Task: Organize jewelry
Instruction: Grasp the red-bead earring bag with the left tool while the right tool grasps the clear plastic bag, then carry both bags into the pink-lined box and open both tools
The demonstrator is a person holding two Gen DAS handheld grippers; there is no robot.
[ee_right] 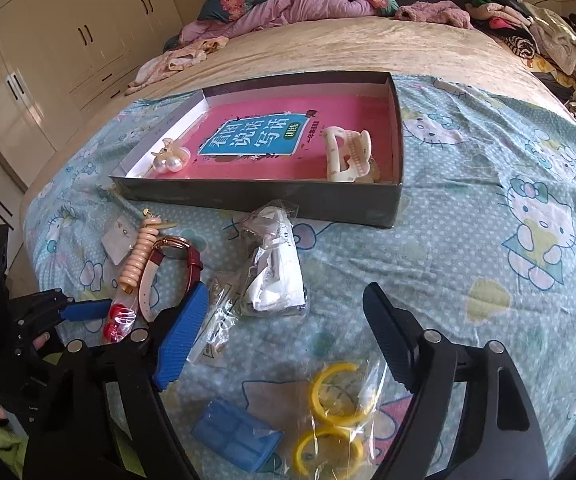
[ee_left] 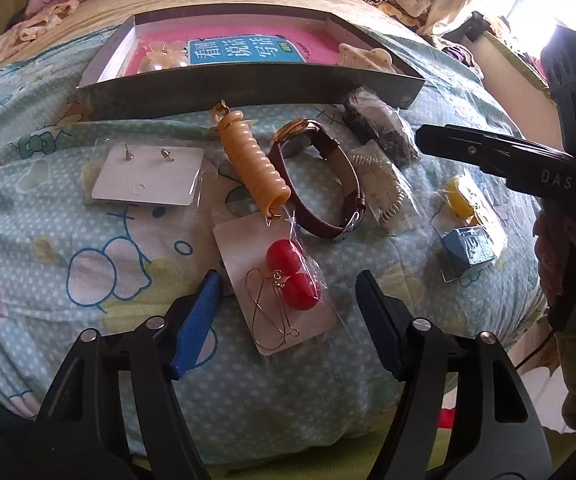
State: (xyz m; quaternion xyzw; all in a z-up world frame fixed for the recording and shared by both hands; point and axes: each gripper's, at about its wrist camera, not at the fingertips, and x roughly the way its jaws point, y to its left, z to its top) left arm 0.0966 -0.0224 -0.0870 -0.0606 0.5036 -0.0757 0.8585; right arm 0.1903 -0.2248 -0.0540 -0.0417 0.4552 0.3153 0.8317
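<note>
Jewelry lot, laid out on a bed under a pale blue cartoon-print sheet (ee_right: pixel 468 208). Shallow grey box (ee_right: pixel 271 200) at the far side, lined with a pink booklet, holding a pearl ornament (ee_right: pixel 171 162) at its left end and a cream claw clip (ee_right: pixel 350 154) at its right. In front of the box, on the sheet: a white card with two stud earrings (ee_left: pixel 147 176) in a clear sleeve; a tan spiral coil band (ee_left: pixel 253 164) lying slantwise; a wristwatch with a dark red strap (ee_left: pixel 320 184), just beside the coil; a carded pair of red ball earrings (ee_left: pixel 292 276) on gold wire hooks, bagged; several crumpled clear packets (ee_right: pixel 275 264); a blue faceted piece (ee_right: pixel 235 440); a bagged pair of yellow hoops (ee_right: pixel 336 412). Left gripper (ee_left: pixel 288 312) — jaws apart, set either side of the red earring card, pads not touching it. Right gripper (ee_right: pixel 283 344) — jaws apart above the yellow hoops and blue piece, gripping nothing.
</note>
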